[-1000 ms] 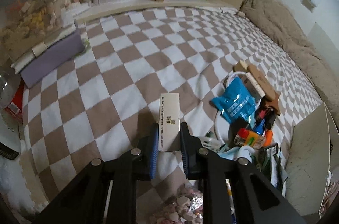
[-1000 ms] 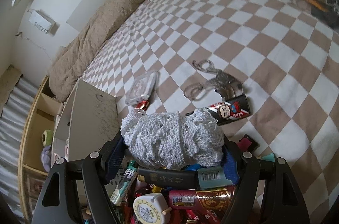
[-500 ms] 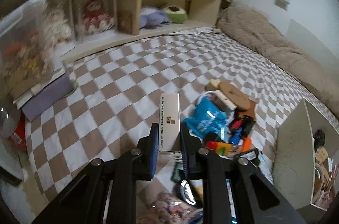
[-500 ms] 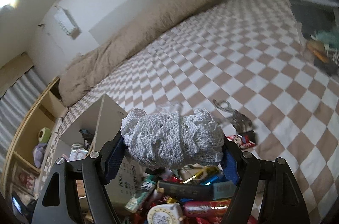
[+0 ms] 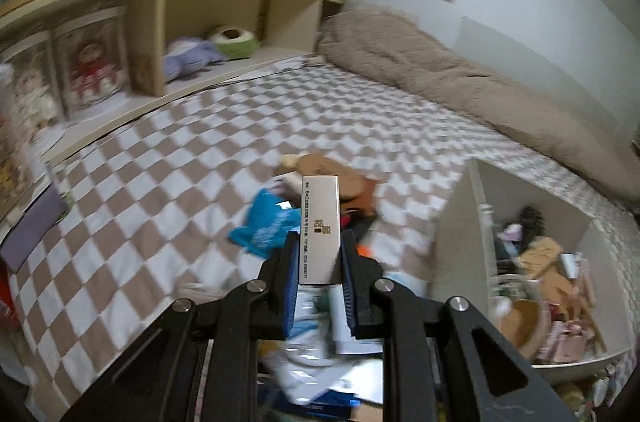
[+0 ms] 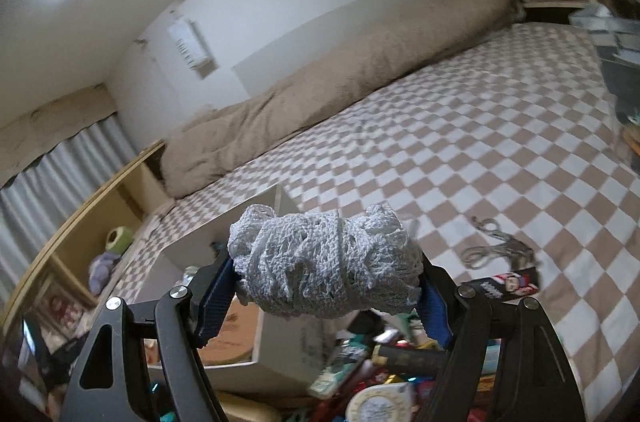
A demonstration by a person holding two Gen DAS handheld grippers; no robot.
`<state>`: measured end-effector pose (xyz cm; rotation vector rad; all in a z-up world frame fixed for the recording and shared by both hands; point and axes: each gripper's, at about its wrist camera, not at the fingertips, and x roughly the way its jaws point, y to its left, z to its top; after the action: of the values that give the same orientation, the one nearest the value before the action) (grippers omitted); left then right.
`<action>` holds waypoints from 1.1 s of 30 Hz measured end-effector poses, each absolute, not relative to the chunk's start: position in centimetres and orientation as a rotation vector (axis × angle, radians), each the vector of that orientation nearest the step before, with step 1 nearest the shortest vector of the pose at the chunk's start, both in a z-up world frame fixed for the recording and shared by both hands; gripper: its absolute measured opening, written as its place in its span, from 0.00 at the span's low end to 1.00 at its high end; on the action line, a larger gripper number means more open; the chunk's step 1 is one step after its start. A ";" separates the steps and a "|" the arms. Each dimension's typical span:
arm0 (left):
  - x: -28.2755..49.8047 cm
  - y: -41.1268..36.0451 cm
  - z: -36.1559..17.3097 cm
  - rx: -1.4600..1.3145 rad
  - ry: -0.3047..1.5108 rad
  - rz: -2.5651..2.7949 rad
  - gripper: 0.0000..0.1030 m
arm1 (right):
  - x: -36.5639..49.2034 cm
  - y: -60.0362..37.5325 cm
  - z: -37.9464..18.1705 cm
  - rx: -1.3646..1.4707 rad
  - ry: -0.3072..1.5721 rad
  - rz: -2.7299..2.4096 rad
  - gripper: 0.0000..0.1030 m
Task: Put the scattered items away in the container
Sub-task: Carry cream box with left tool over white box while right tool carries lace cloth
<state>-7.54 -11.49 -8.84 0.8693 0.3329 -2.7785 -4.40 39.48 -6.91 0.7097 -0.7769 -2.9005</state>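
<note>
since a second ago both grippers have lifted away from the checked bed cover (image 5: 168,190), and the open white box-shaped container (image 5: 456,234) now shows at the right of the left wrist view, its inside full of mixed small things. the left gripper (image 5: 319,262) is pinched narrow on a slim white rectangular carton with printed text (image 5: 320,226), which stands upright between the blue pads above the clutter. the right gripper (image 6: 326,286) spreads wide around a bundled ball of pale grey open-knit mesh fabric (image 6: 324,262), soft and lumpy, pads pressing both ends. below it lies the heap of scattered packets and tubes (image 6: 380,382), with the container's white wall (image 6: 236,234) just left. far right the checked cover is bare and flat up to the long beige fuzzy rolled blanket (image 6: 320,94) along the wall. a crumpled blue plastic bag (image 5: 264,226) lies just left of the carton.
</note>
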 end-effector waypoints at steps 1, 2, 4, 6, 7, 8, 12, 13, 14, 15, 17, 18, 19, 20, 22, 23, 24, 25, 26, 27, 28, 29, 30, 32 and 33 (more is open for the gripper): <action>-7.6 -10.6 -8.4 0.867 0.323 -2.809 0.19 | -4.5 39.2 -6.8 0.709 -0.764 -2.892 0.76; -7.7 -9.7 -8.0 0.863 0.306 -2.838 0.19 | -4.5 38.9 -6.8 0.709 -0.750 -2.884 0.76; -8.0 -8.1 -7.2 0.859 0.270 -2.885 0.19 | -4.6 38.4 -6.6 0.711 -0.730 -2.871 0.76; -8.4 -6.5 -6.5 0.878 0.253 -2.928 0.19 | -4.7 37.8 -6.6 0.716 -0.714 -2.855 0.76; -8.7 -5.8 -6.2 0.900 0.263 -2.949 0.19 | -4.8 37.6 -6.6 0.719 -0.708 -2.846 0.76; -9.0 -5.1 -5.9 0.919 0.277 -2.970 0.19 | -4.9 37.4 -6.6 0.720 -0.702 -2.838 0.76; -10.3 -1.8 -4.5 0.972 0.258 -3.039 0.19 | -5.0 36.7 -6.5 0.720 -0.668 -2.816 0.76; -10.7 -0.9 -4.2 0.987 0.239 -3.057 0.19 | -4.9 36.5 -6.4 0.717 -0.663 -2.814 0.76; -11.0 -0.1 -4.0 1.002 0.224 -3.073 0.19 | -4.9 36.4 -6.4 0.714 -0.660 -2.812 0.76; -11.4 0.8 -3.8 1.023 0.212 -3.089 0.19 | -4.9 36.3 -6.4 0.713 -0.657 -2.809 0.76; -12.0 2.5 -3.8 1.084 0.193 -3.110 0.19 | -4.9 36.2 -6.3 0.710 -0.653 -2.802 0.76; -12.5 3.3 -4.0 1.122 0.184 -3.113 0.19 | -4.9 36.2 -6.3 0.710 -0.651 -2.798 0.76; -13.0 4.1 -4.1 1.156 0.179 -3.113 0.19 | -5.0 36.2 -6.3 0.709 -0.648 -2.795 0.76; -13.4 4.7 -4.3 1.188 0.178 -3.110 0.19 | -4.9 36.2 -6.3 0.708 -0.648 -2.793 0.76; -14.4 5.9 -4.8 1.248 0.182 -3.101 0.19 | -4.9 36.2 -6.3 0.706 -0.649 -2.784 0.76; -14.8 6.3 -5.1 1.270 0.179 -3.094 0.19 | -4.9 36.2 -6.2 0.702 -0.649 -2.778 0.76; -15.2 6.7 -5.4 1.288 0.174 -3.085 0.19 | -4.8 36.2 -6.2 0.698 -0.649 -2.775 0.76; -15.6 7.0 -5.7 1.306 0.168 -3.076 0.19 | -4.8 36.1 -6.1 0.694 -0.648 -2.771 0.76; -15.9 7.2 -6.0 1.323 0.165 -3.068 0.19 | -4.8 36.0 -6.1 0.690 -0.647 -2.767 0.76; -16.1 7.4 -6.4 1.340 0.163 -3.060 0.19 | -4.7 35.9 -6.0 0.686 -0.644 -2.763 0.76; -16.3 7.6 -6.8 1.356 0.161 -3.054 0.19 | -4.5 35.8 -5.9 0.681 -0.637 -2.758 0.76; -16.4 7.7 -7.1 1.369 0.157 -3.049 0.19 | -4.3 35.6 -5.8 0.674 -0.626 -2.753 0.76; -16.6 7.8 -7.5 1.381 0.155 -3.045 0.19 | -4.2 35.3 -5.6 0.668 -0.615 -2.750 0.76; -16.8 7.9 -8.1 1.402 0.150 -3.038 0.19 | -4.0 34.7 -5.3 0.660 -0.587 -2.746 0.76; -16.9 8.0 -8.4 1.412 0.148 -3.035 0.19 | -4.0 34.4 -5.2 0.658 -0.573 -2.744 0.76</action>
<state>-16.93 7.98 -8.38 1.4120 0.1476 -3.0355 -3.97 34.36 -5.23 0.6585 -0.5731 -2.7441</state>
